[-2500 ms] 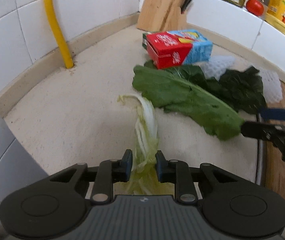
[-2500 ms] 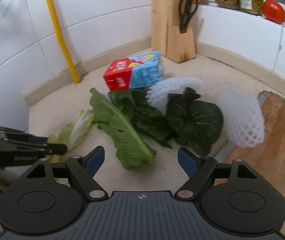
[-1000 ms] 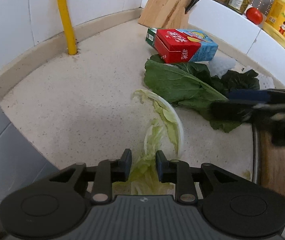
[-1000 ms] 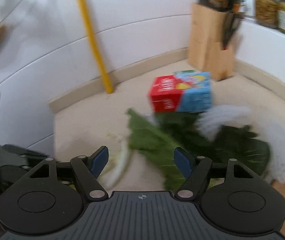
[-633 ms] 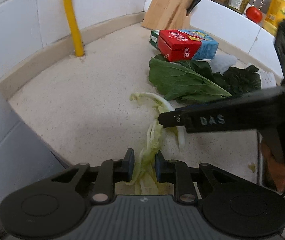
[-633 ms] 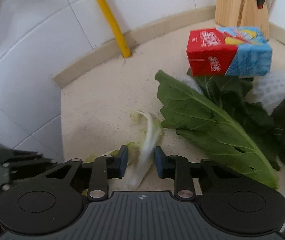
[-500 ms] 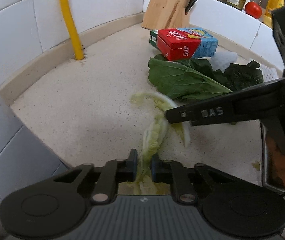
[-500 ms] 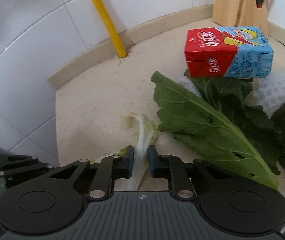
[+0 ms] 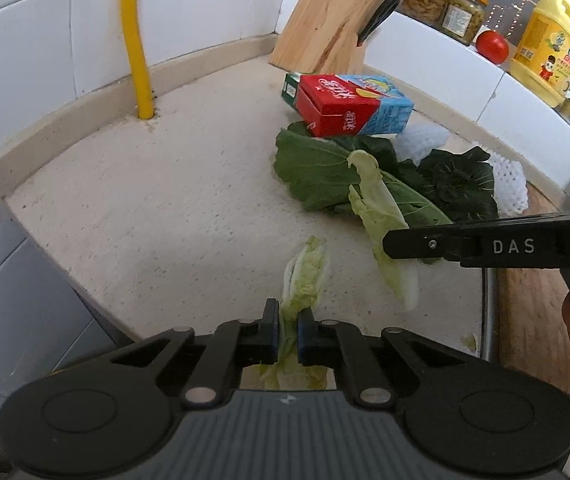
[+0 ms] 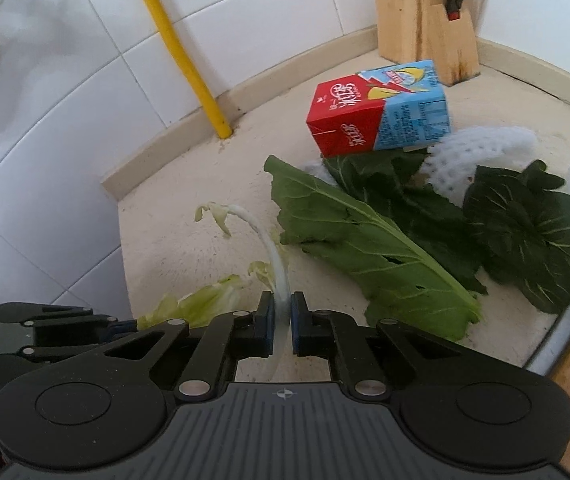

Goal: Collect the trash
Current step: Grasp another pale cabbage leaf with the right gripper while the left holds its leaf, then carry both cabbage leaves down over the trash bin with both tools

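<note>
left gripper [image 9: 285,334]: jaws pressing together on a pale cabbage piece [image 9: 305,270], clamping its lower end; leaf tip lying on the countertop [image 9: 165,208] near the front edge
right gripper [image 10: 282,322]: jaws closing on a white cabbage stalk [image 10: 273,256], stalk sitting between the pads and already pinched; in the left wrist view this leaf is hanging off the counter, lifted, in front of the greens
step: picking up the two cabbage scraps, one per gripper; judging this as early in the job, most trash still lying there
next move: probably lifting both pieces clear and carrying them to a bin; no bin showing in either view, so cannot tell which way
cabbage look: pale yellow-green, limp, ragged edges, thin white rib curving over; likely tearing or slipping if pulled fast
dark green leaves [image 10: 369,248]: lying flat mid counter, just right of the stalk, overlapping each other
drink carton [image 10: 381,108]: red and blue, lying on its side behind the leaves, touching them
foam fruit nets [image 10: 481,148]: white, sitting at the right beside and partly under the leaves
risk: hanging leaf dragging on the greens
</note>
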`<state>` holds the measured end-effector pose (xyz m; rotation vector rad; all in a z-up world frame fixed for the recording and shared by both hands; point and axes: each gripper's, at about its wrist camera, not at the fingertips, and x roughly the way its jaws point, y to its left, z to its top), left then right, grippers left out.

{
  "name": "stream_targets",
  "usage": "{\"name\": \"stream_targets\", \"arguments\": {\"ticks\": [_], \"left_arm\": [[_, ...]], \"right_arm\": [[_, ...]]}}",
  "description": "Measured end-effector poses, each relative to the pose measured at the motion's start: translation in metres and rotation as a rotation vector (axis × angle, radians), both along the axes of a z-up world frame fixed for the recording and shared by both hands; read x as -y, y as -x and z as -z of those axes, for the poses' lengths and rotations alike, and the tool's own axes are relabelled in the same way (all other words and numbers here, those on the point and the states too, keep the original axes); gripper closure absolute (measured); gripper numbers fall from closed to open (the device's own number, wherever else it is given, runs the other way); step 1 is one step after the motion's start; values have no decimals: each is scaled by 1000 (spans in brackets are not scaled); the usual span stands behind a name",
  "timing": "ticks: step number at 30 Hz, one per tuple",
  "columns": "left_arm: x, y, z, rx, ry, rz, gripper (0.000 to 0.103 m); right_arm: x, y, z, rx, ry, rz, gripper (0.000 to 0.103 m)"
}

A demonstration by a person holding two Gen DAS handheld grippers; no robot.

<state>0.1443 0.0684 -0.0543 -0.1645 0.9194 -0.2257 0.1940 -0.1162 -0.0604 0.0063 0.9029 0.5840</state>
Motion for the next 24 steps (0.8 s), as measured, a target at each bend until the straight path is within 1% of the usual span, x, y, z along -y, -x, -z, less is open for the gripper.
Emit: {"name": "stream_targets", "arguments": {"ticks": [3,16,24], "left_arm": [[-2,2,-1,5,-2,-3,97],[-18,17,-10,42,-3,-45,98],[-26,26,-15,65,-4,-61,98]], "right_arm": [[2,2,-1,0,-1,10,91],[-17,17,-5,20,4,-9,91],[-22,28,-8,38,3,-1,91]]}}
